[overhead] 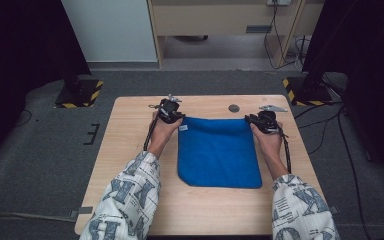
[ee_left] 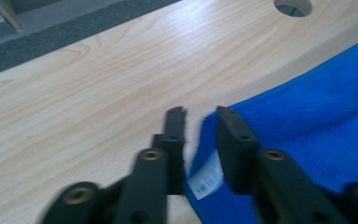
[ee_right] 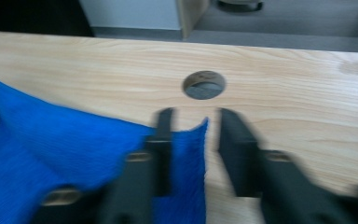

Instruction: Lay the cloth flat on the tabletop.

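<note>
A blue towel (overhead: 217,152) lies flat on the wooden table (overhead: 130,130), with a small white label (overhead: 183,128) at its far left corner. My left gripper (overhead: 176,118) is at that far left corner and my right gripper (overhead: 252,120) at the far right one. In the left gripper view the jaws (ee_left: 200,112) stand a little apart, with the towel's (ee_left: 307,116) corner edge and label (ee_left: 205,179) between them, not pressed. In the right gripper view the jaws (ee_right: 193,114) are also apart, and the towel's (ee_right: 51,135) upturned corner rises in the gap.
A round cable hole (overhead: 234,108) sits in the table just beyond the towel's far edge. Bare wood runs to the left, right and front of the towel. Two black stands on striped bases (overhead: 80,95) (overhead: 305,92) flank the table's far corners on the grey floor.
</note>
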Demonstrator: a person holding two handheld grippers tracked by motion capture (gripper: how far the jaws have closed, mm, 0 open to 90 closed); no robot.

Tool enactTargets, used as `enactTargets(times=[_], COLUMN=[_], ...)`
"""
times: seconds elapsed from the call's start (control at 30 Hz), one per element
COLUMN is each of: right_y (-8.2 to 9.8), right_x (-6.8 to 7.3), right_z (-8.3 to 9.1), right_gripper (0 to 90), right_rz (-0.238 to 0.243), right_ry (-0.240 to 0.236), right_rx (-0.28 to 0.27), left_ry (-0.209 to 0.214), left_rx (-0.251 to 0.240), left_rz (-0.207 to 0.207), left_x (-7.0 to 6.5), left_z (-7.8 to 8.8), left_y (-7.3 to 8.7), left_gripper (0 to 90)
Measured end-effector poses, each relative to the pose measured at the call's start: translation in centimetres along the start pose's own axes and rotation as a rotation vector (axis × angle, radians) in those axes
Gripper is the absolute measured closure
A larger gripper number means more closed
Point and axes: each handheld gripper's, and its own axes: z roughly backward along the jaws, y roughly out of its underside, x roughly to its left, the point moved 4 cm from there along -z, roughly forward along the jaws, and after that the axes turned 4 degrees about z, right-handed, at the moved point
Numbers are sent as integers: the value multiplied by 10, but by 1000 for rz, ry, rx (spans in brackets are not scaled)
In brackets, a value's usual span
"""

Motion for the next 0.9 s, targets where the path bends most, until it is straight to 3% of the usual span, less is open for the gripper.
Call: enactTargets(times=[0.1, 0.17, 0.3, 0.4, 0.5, 0.53, 0.57, 0.63, 0.67, 0.7, 0.8, 0.9], right_y=[2, 3, 7, 15, 24, 32, 35, 38, 44, 44, 54, 59], right_x=[-3, -1, 8, 23, 39, 52, 59, 66, 81, 81, 108, 118], right_z=[2, 8, 20, 37, 53, 65, 70, 75, 82, 82, 94, 99], right_gripper=[453, 376, 343, 347, 406, 488, 522, 563, 615, 615, 717, 757], right_rz=[-10, 27, 47, 88, 127, 143, 164, 177, 218, 218, 278, 298], right_ry=[26, 15, -10, -41, -77, -113, -130, -149, -183, -183, -237, -258], right_rx=[9, 30, 39, 51, 60, 60, 63, 54, 65, 65, 62, 61], left_ry=[6, -2, 10, 23, 41, 70, 70, 95, 115, 129, 168, 187], left_rx=[-46, -47, -58, -63, -89, -113, -113, -123, -126, -122, -125, -120], left_rz=[-11, -35, -57, -86, -103, -104, -104, -102, -99, -104, -100, -90], left_x=[-3, -6, -13, -22, -32, -38, -38, -41, -43, -44, -45, -46], left_z=[10, 18, 40, 59, 80, 93, 93, 103, 107, 109, 115, 119], left_y=[-6, -8, -5, 10, 33, 50, 50, 69, 78, 87, 111, 128], left_gripper=[651, 640, 636, 641, 646, 646, 645, 644, 647, 647, 654, 663])
